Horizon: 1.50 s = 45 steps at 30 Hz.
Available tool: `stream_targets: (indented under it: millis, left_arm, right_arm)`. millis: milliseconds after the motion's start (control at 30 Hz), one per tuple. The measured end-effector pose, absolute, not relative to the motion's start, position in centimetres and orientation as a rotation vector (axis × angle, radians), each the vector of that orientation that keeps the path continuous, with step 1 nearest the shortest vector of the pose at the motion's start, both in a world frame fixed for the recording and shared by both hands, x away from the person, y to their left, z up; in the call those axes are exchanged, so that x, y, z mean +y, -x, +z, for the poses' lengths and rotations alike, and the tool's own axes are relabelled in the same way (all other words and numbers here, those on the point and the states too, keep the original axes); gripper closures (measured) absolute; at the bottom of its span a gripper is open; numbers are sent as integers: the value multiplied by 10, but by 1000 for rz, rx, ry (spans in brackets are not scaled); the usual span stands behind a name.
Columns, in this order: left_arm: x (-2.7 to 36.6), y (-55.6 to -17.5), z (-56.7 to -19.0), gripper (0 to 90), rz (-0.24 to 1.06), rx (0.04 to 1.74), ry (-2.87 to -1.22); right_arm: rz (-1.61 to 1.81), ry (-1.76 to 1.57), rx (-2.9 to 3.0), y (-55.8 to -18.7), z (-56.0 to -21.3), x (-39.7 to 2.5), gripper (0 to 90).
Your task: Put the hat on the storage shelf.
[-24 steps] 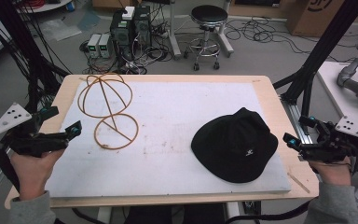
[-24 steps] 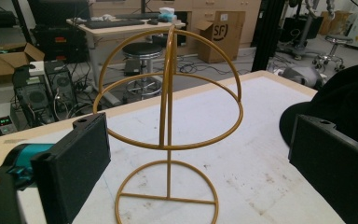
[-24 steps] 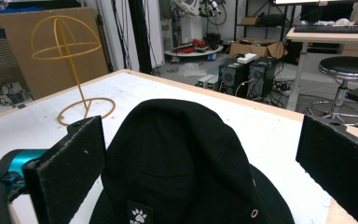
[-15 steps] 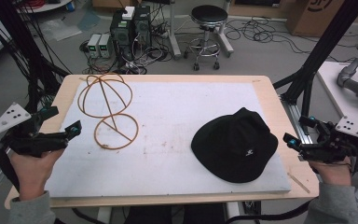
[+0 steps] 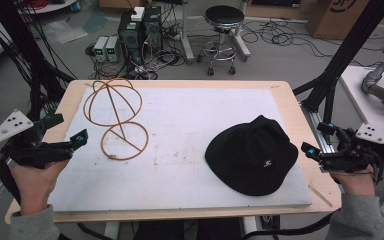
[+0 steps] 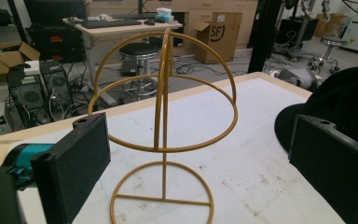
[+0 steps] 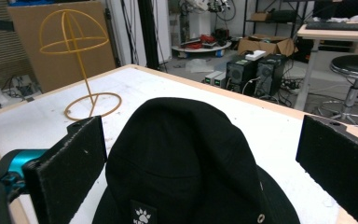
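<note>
Both tongs are wide open and hold nothing. My left tongs hover at the left desk edge, aimed at the wire hat stand; in the left gripper view the stand sits framed between the pads, not touching. My right tongs hover at the right edge, just beside the black bucket hat, which lies crown up on the white desk mat, right of centre, well apart from the stand.

Hat: soft fabric, light, floppy brim, I judge it will sag and fold when lifted. Not slippery, not fragile. Best hold looks like a pinch on the brim near me, or on the side of the crown; crown pinch should keep the opening down for dropping over the dome.

Stand: thin stiff wire, light, tall over a small ring base, so I judge it tips easily. Take it at the upright stem below the dome, or just steady it while the hat goes on.
</note>
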<state>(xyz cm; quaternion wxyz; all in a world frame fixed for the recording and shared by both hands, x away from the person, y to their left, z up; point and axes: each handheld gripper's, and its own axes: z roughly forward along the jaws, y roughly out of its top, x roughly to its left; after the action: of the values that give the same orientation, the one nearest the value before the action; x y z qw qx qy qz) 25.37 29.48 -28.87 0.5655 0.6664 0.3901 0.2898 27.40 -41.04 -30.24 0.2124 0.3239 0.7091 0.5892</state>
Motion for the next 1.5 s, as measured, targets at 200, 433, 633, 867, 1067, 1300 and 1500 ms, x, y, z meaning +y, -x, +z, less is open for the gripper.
stream_targets:
  millis: [200,433,633,867,1067,1300,1500]
  left_arm:
    - [296,-252,-288,57,683,922,-1558]
    - [295,-250,-286,57,691,919,-1560]
    - [293,-248,-285,57,690,917,-1567]
    - [293,-244,-284,57,695,924,-1571]
    - [293,-240,-283,58,697,926,-1570]
    - [291,-240,-282,57,700,933,-1573]
    - [292,-236,-282,57,702,935,-1573]
  right_arm:
    - [1621,-845,2058,-293,-301,-402,12]
    - [1586,-760,2194,-321,-303,-388,12]
    - [1582,-713,2231,-337,-309,-382,12]
    - [1646,-624,2291,-357,-315,-375,42]
    - [1662,-592,2338,-370,-320,-366,53]
    - [1634,-500,2439,-386,-321,-351,152]
    - [1614,-466,2475,-396,-326,-345,221]
